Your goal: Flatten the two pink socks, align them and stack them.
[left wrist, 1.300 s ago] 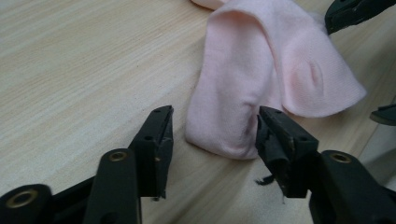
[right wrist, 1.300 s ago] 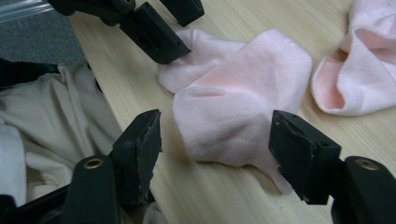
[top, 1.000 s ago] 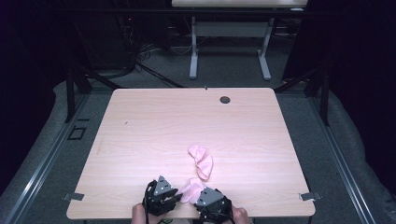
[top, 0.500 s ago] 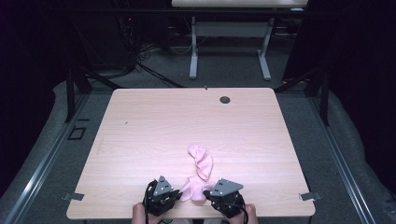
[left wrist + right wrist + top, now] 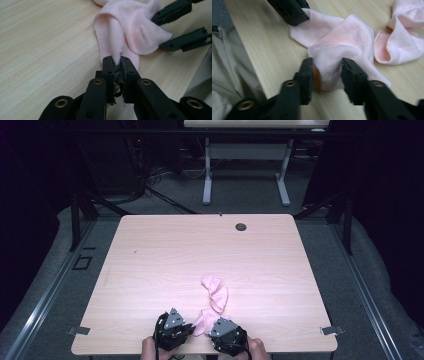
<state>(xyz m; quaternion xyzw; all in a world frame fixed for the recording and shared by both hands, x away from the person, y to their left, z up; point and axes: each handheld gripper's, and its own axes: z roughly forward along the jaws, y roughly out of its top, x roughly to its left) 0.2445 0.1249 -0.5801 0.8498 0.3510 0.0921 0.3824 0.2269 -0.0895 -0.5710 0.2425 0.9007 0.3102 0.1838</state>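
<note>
A pink sock [image 5: 202, 321] lies crumpled at the table's near edge between my two grippers. My left gripper [image 5: 117, 60] is shut on a pinched fold of this sock [image 5: 130, 27]; in the high view the left gripper [image 5: 190, 326] sits just left of it. My right gripper [image 5: 327, 62] stands open, its jaws straddling a raised fold of the same sock [image 5: 344, 37] without closing on it. From above, the right gripper [image 5: 214, 327] is just right of the sock. A second pink sock [image 5: 216, 292] lies a little farther in, also in the right gripper view [image 5: 398, 42].
The light wooden table [image 5: 165, 255] has a small dark round hole [image 5: 241, 226] near its far edge. Beige clothing of the person [image 5: 229, 75] is right at the near edge. Dark floor, cables and another table's legs [image 5: 206, 175] lie beyond.
Half a second ago my right gripper had swung out to the right; it has come back left onto the near sock. The left gripper and both socks have barely moved.
</note>
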